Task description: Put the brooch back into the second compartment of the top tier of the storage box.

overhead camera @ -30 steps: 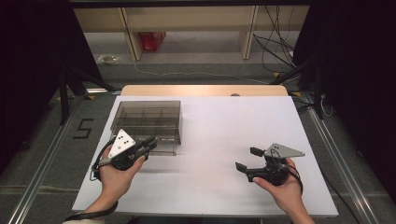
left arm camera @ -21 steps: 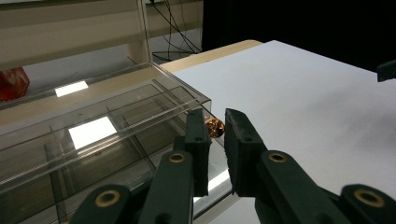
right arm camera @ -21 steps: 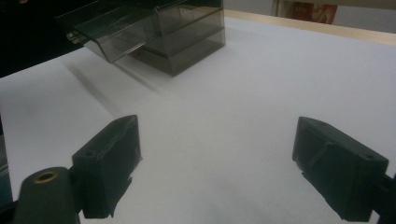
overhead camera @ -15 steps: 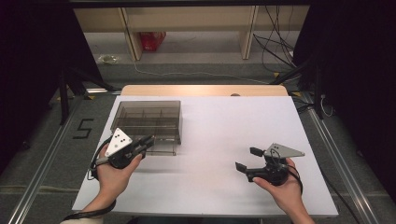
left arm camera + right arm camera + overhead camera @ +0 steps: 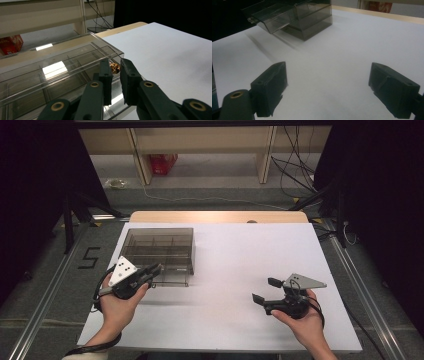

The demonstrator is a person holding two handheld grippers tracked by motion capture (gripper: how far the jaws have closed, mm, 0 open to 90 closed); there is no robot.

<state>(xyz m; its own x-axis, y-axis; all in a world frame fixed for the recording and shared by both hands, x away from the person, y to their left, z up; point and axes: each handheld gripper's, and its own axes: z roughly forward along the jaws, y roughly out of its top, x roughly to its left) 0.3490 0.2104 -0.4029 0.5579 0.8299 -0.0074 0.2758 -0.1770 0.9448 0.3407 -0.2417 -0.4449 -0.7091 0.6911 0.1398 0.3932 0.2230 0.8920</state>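
At table left, the clear box (image 5: 159, 250) sat with its near edge at the left gripper (image 5: 115, 75), whose jaws were nearly together, nothing visibly clamped. A gold object (image 5: 115, 68) showed between the tips. Right gripper (image 5: 265, 291) hovered well apart, jaws wide.

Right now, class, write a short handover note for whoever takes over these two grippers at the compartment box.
Left gripper: jaws nearly closed at a corner of the clear compartment box, a small gold piece in the gap; grip unclear.
Right gripper: open, over the bare white table, holding nothing.
Done: left gripper is at the box.
Left: probably working that gold piece.
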